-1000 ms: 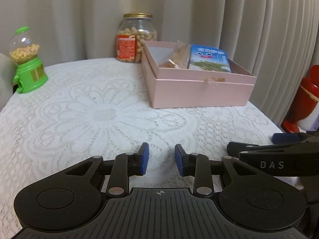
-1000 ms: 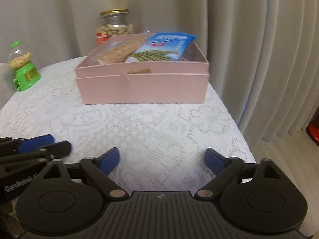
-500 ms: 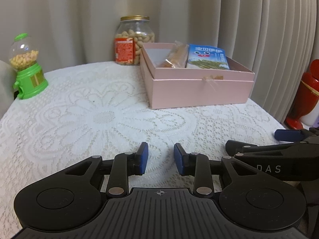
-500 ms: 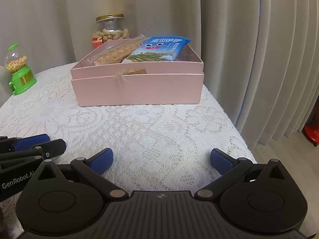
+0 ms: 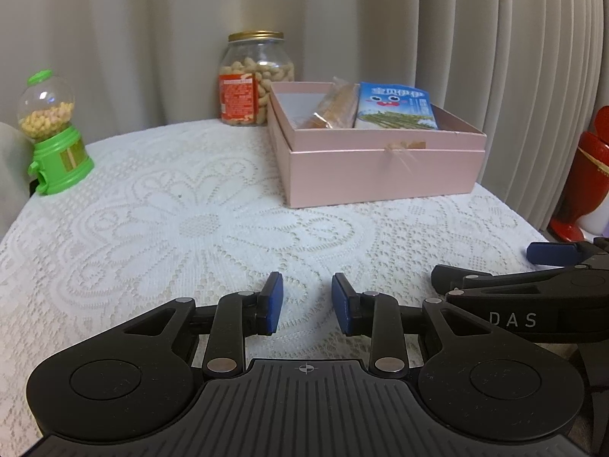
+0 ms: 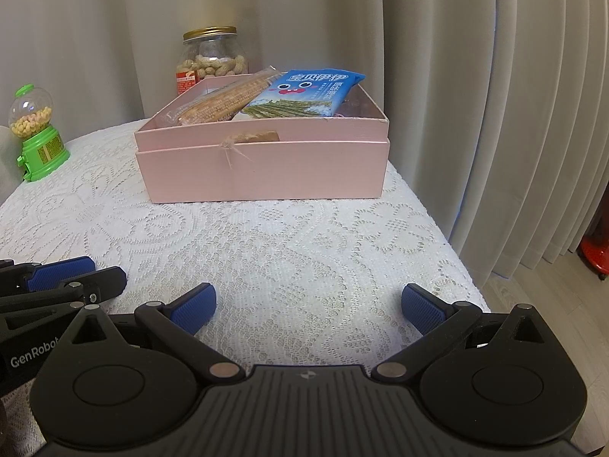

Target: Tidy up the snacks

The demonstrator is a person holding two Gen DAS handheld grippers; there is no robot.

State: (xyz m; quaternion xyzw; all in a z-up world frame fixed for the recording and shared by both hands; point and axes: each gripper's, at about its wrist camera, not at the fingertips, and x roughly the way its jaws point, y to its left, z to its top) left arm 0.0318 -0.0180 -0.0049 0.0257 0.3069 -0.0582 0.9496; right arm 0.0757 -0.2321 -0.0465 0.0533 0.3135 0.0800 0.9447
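On the lace-covered bench (image 5: 213,224), the pink box (image 5: 380,167) stands at the far right, holding a blue snack packet (image 5: 396,106) and a clear-wrapped biscuit pack (image 5: 335,108) side by side. The left tool (image 5: 303,299) sits near, its fingers drawn in as close as they go, holding nothing. The right tool (image 6: 308,304) is spread wide, empty.

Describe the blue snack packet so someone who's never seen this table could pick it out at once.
On the lace-covered table, look to the pink box by the curtain. Two packets lie inside it: the blue snack packet is the one on the right, beside a clear wrapper of tan biscuits. Only it is bright blue, with a cartoon face and green stalks printed on it.
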